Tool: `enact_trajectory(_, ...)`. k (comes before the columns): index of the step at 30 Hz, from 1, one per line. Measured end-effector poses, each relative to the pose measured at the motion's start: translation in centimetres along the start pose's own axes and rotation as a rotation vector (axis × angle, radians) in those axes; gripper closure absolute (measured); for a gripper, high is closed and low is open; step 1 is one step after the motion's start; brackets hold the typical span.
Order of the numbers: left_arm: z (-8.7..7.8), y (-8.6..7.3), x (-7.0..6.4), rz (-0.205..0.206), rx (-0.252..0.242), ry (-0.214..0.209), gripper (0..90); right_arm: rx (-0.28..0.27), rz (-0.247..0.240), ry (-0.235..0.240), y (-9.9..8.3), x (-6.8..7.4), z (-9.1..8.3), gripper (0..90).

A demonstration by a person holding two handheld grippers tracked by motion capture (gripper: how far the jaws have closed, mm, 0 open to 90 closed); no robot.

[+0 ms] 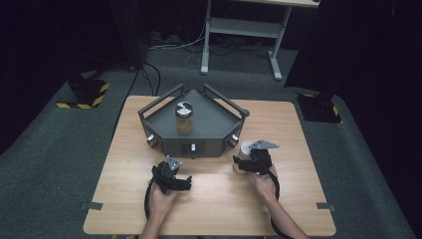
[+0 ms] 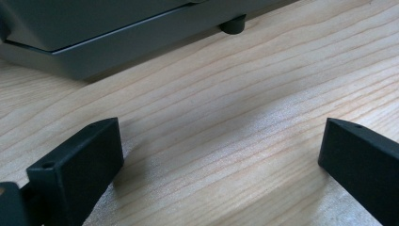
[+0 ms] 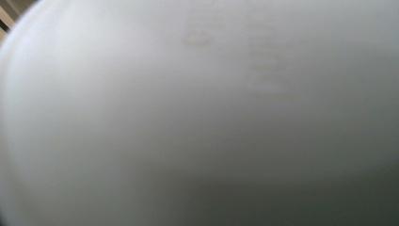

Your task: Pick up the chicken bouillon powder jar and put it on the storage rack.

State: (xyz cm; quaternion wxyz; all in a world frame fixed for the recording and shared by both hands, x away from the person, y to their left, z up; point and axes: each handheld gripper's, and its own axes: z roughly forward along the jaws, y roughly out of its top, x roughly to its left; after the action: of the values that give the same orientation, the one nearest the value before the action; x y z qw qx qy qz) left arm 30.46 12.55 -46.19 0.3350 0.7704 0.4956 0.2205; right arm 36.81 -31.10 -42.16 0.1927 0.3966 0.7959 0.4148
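My left gripper rests low over the wooden table, just in front of a grey three-sided tray. Its jaws stand wide apart in the left gripper view, with only bare wood between them. My right gripper is up against a white container at the tray's front right corner. In the right gripper view that container is a close white blur that hides the jaws. A glass jar of amber contents with a metal lid stands upright in the tray.
The tray's grey base and one of its round feet lie just beyond my left jaws. Knobs stick out of the tray's front wall. A white desk frame and hazard-striped stands are on the floor behind the table.
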Motion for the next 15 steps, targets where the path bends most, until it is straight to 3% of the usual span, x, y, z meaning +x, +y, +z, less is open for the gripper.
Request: enact_trajectory(15, 0.0, 0.0, 0.0, 0.0, 0.0, 0.0, 0.3, 0.012, -0.018, 0.017, 0.53, -0.08, -0.42, 32.2)
